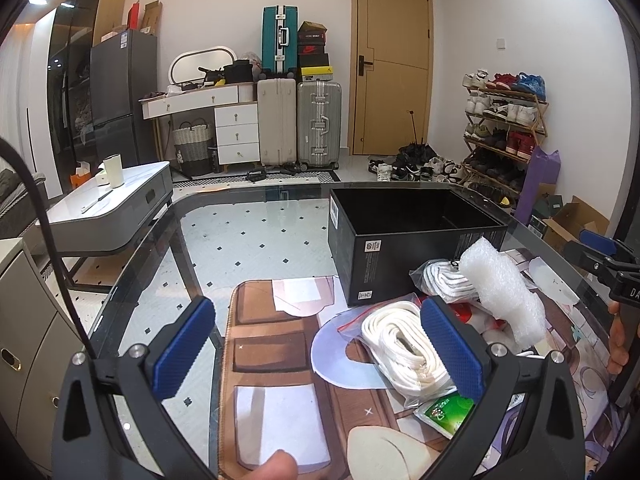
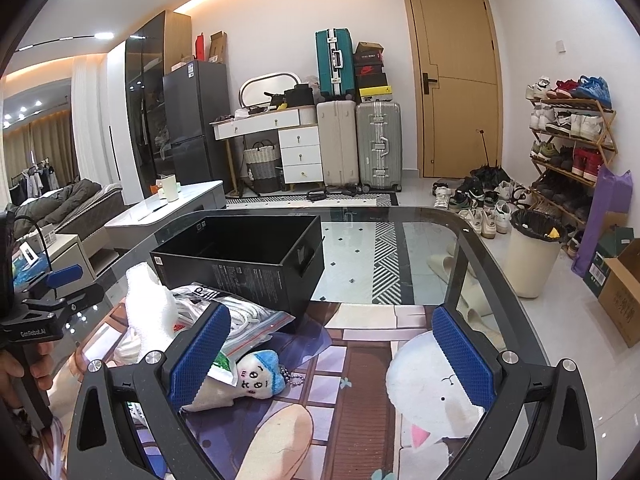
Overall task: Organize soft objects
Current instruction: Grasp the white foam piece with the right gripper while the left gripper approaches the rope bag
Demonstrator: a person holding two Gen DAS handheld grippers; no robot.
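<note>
Sitting on the glass table (image 1: 168, 248), the empty black box (image 1: 416, 236) is standing just behind the soft pile on the printed mat (image 1: 280, 344). The foam wrap (image 1: 504, 288) is leaning over bagged white rope (image 1: 404, 344); the plush keychain (image 2: 256, 376) is lying nearby. Left gripper (image 1: 320, 352) and right gripper (image 2: 332, 352) are both hovering spread wide, holding nothing.

White walls, a tan door (image 1: 391, 68), suitcases (image 1: 298, 122) and shoe rack (image 2: 570, 146).

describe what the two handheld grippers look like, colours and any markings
Both are matte black frames with silver bolts and blue textured pads on the jaws. The left gripper has a black cable and white "GenRobot.AI" lettering; the right gripper looks identical.
</note>
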